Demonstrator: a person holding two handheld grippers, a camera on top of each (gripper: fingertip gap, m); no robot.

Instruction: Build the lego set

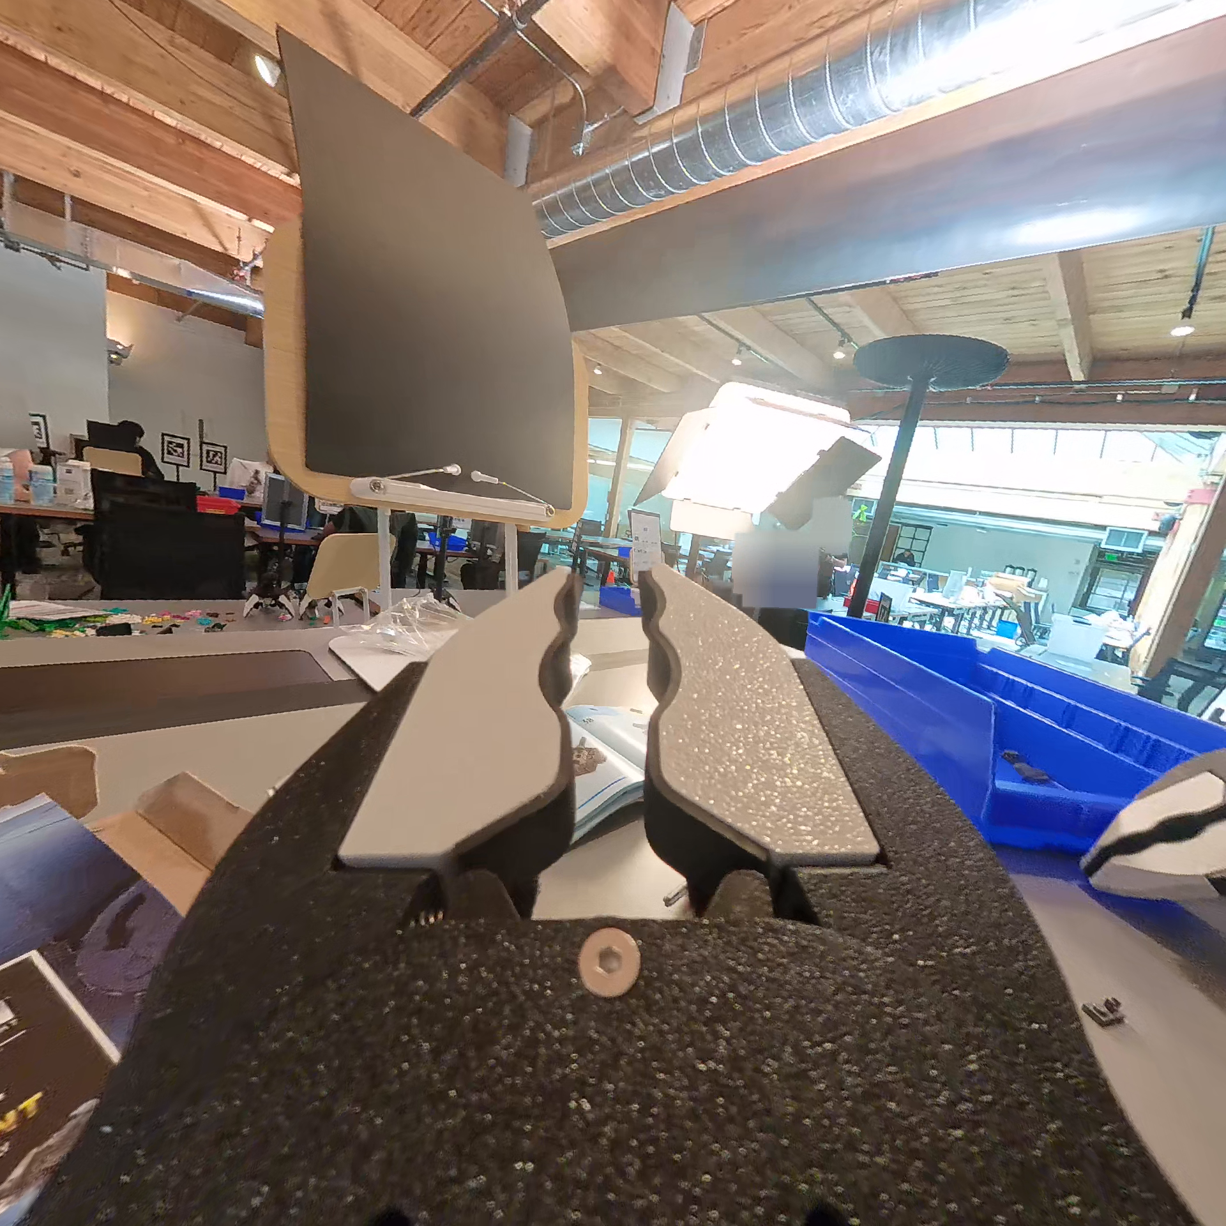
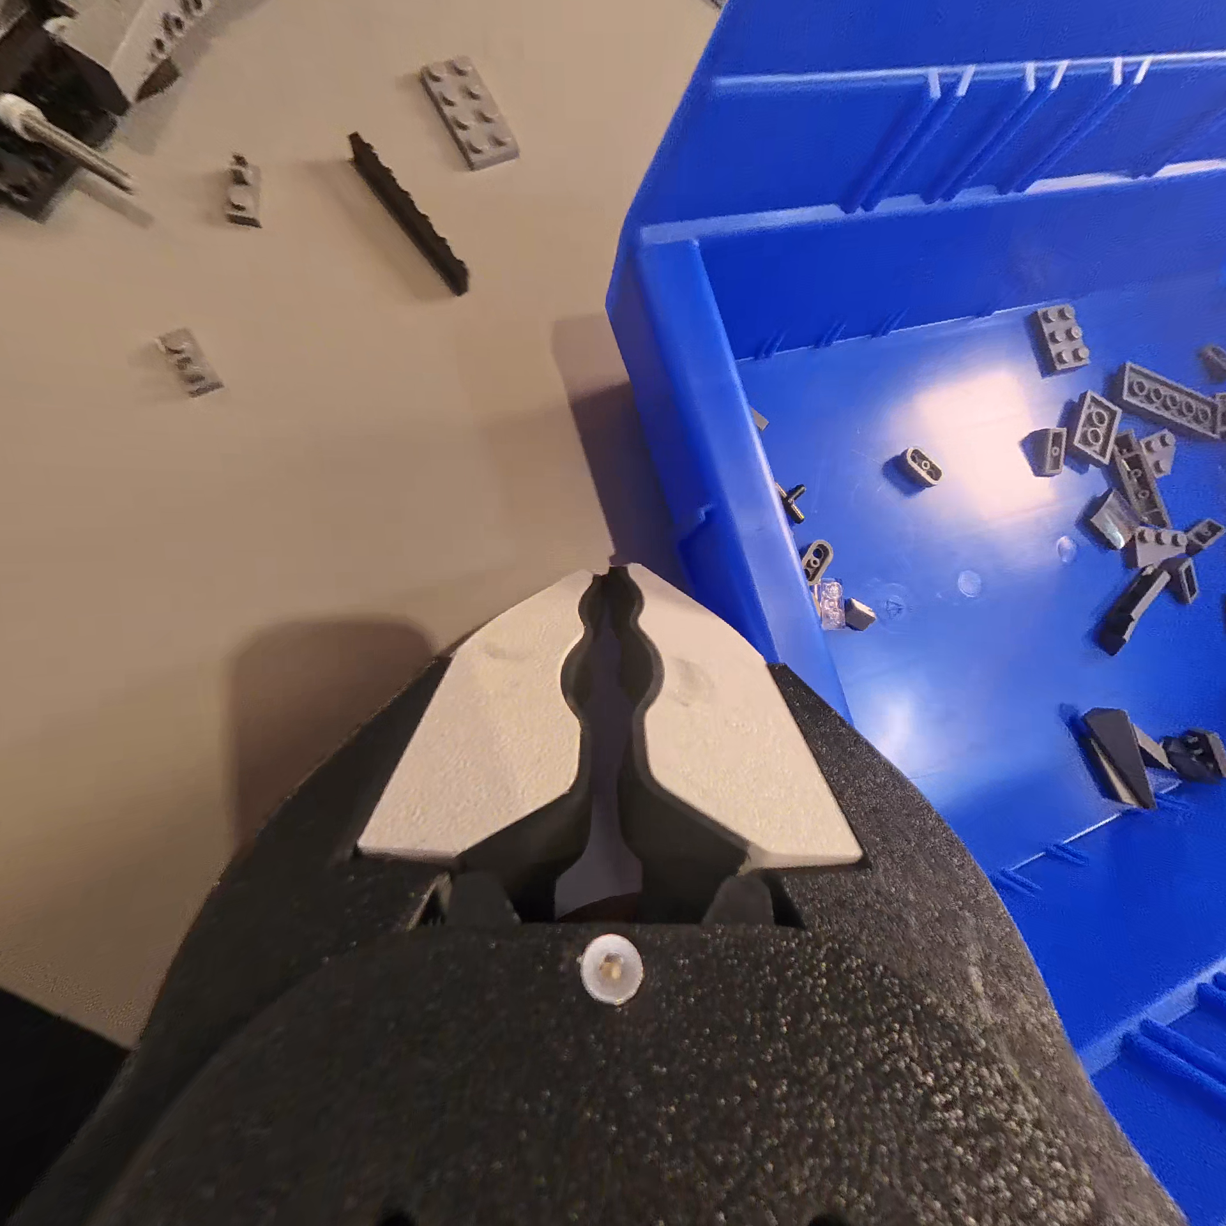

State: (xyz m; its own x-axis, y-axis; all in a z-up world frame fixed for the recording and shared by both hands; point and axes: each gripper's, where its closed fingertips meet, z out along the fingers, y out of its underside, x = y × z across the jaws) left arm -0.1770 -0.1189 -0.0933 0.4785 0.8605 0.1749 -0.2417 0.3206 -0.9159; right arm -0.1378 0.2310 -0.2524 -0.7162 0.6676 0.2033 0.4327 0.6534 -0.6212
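My left gripper (image 1: 607,584) is open with nothing between its fingers. It is raised above the table, over an open instruction booklet (image 1: 607,763). My right gripper (image 2: 613,574) is shut, its fingertips touching. It hovers over the table just left of the blue bin's wall (image 2: 723,464). It also shows in the left wrist view (image 1: 1154,839), shut, in front of the bin (image 1: 962,716). The bin holds several grey and dark lego pieces (image 2: 1128,464). On the table lie a grey studded plate (image 2: 470,113), a long black piece (image 2: 408,212) and two small grey pieces (image 2: 243,189) (image 2: 189,361).
A stand with a dark board (image 1: 424,298) stands at the back of the table, with a clear plastic bag (image 1: 405,623) on its base. The set's box (image 1: 60,929) lies at the left. A small dark piece (image 1: 1104,1014) lies on the table at the right. Across from one pair of fingers to the other is roughly 40 cm. My right gripper is the nearer one to the grey studded plate (image 2: 470,113): about 15 cm, against 25 cm.
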